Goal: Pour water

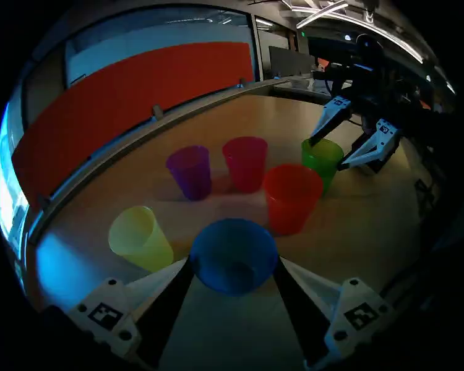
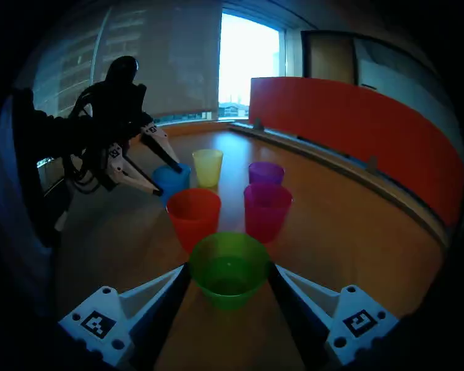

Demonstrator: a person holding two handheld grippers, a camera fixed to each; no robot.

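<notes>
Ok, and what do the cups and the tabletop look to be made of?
Blue cup and green cup: probably thin plastic, translucent, slightly glossy; light glows through their walls. Table: wood or wood-look laminate, smooth satin finish; warm tone with soft reflections, which one I cannot tell.

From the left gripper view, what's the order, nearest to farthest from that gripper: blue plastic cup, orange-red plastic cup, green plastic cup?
1. Blue plastic cup: right between the left gripper's fingers.
2. Orange-red plastic cup: just beyond it, slightly to the right.
3. Green plastic cup: farthest, back right, between the right gripper's fingers.
</notes>
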